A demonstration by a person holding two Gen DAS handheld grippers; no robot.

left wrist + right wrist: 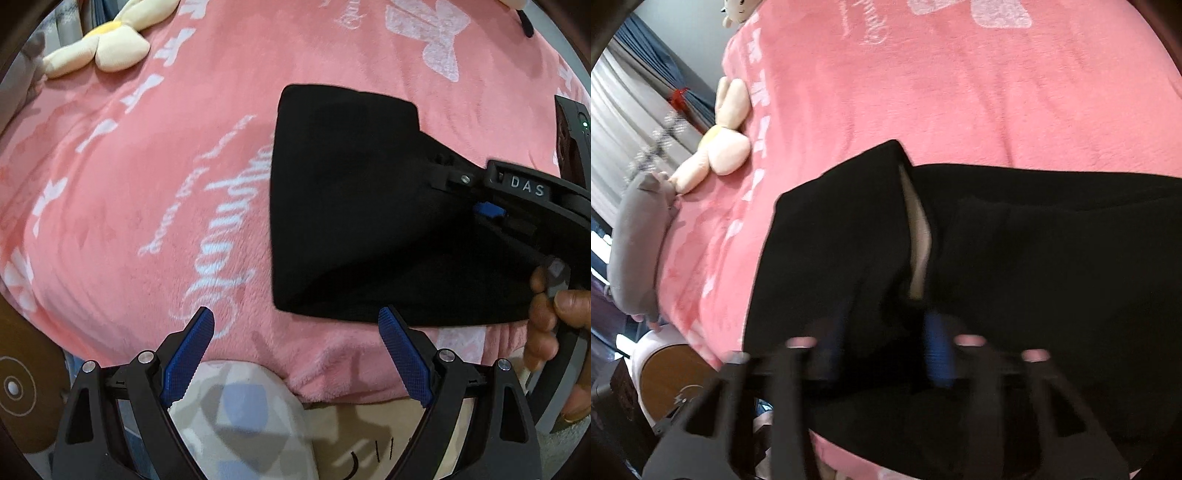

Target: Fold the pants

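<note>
Black pants (351, 206) lie folded on a pink blanket (184, 147), ahead and right of the left tongs (297, 332). Left tongs released, blue pads spread wide, holding nothing, hovering above the blanket's near edge. Right tongs (480, 212) reach in from the right, white letters "DAS" on the body; blue pad pressed into the pants. Right wrist view is blurred: black cloth bunched between the pads of the right tongs (886, 347), clenched on the pants. White script on the blanket, unreadable. Cream plush flower (103, 48) far ahead-left of the left tongs.
</note>
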